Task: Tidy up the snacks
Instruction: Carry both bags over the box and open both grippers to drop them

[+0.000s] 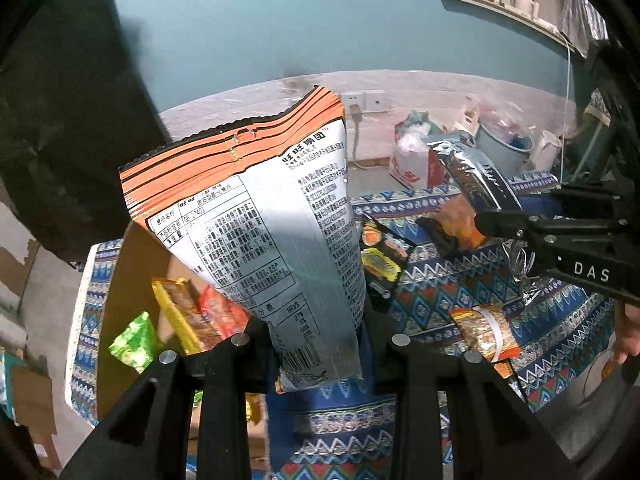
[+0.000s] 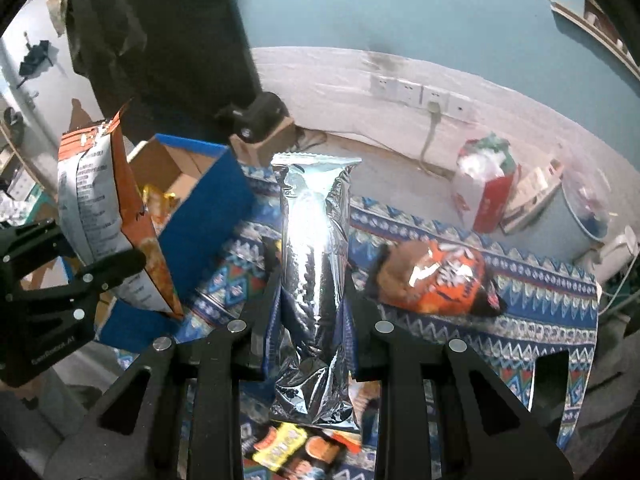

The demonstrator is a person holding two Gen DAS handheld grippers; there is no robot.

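My left gripper is shut on an orange-and-silver snack bag and holds it upright above the open cardboard box; the bag also shows in the right wrist view. My right gripper is shut on a silver foil snack bag, lifted over the patterned cloth; this bag shows in the left wrist view too. The blue-sided box holds several snack packs.
An orange snack bag lies on the cloth to the right. Small black-and-yellow packs and an orange pack lie on the cloth. A red-and-white bag and a grey bucket stand behind on the floor.
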